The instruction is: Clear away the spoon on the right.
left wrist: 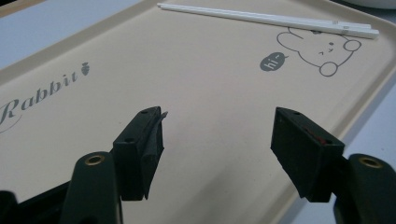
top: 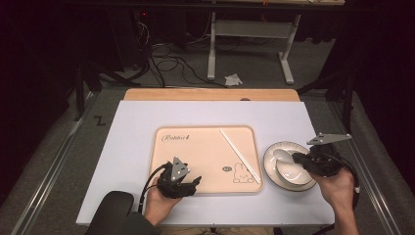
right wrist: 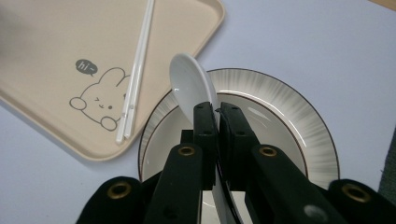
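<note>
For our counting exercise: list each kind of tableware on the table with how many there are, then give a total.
Tray: 1
Chopsticks, white, lying on the tray: 2
Spoon, white, clamped in the right gripper: 1
Plate: 1
Bowl on the plate: 1
Total: 6

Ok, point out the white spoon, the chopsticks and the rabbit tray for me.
white spoon [right wrist: 189,81], right gripper view, on its bowl.
chopsticks [right wrist: 140,51], right gripper view, midway along the pair.
rabbit tray [top: 200,152], high view, on its bare middle.
</note>
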Motion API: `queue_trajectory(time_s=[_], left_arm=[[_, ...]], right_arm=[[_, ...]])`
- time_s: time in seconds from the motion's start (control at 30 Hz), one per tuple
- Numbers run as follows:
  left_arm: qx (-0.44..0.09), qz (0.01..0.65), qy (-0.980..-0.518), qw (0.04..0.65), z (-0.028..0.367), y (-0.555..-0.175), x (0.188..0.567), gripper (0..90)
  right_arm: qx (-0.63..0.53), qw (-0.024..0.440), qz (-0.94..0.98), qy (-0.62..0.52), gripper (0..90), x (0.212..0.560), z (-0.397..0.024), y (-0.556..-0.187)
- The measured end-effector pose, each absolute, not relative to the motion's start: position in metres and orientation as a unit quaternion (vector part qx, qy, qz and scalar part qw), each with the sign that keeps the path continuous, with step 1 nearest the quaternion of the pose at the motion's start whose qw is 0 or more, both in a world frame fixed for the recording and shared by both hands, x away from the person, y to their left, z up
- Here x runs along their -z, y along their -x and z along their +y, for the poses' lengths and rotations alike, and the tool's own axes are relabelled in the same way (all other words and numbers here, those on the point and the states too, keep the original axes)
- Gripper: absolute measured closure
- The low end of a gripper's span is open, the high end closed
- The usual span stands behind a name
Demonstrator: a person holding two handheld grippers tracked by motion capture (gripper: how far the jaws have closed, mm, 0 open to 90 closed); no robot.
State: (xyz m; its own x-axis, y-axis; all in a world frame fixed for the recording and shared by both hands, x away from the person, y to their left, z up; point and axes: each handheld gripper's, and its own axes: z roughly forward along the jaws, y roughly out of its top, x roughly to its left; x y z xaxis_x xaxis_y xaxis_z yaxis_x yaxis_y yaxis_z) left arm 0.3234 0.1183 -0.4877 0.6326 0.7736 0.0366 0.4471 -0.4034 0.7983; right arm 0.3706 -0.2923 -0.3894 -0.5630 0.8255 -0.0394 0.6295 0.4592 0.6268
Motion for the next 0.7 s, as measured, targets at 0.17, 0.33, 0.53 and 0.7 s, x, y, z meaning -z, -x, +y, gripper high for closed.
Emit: queue_trajectory(time_s=[0.17,0.33,0.53,0.7], left_arm=[[-0.209,0.382,-0.809,0.396,0.121,-0.321,0.488,34.5],[-0.212,0.391,-0.804,0.394,0.126,-0.318,0.488,34.4],[-0.216,0.402,-0.8,0.391,0.131,-0.314,0.489,34.4],[-0.221,0.412,-0.793,0.39,0.137,-0.31,0.488,34.5]], right_arm=[[-0.292,0.167,0.842,-0.421,87.6,0.39,-0.284,-0.375],[-0.294,0.163,0.848,-0.41,87.5,0.391,-0.275,-0.382],[-0.293,0.156,0.856,-0.395,87.5,0.394,-0.262,-0.391],[-0.293,0.152,0.864,-0.38,87.5,0.396,-0.249,-0.399]])
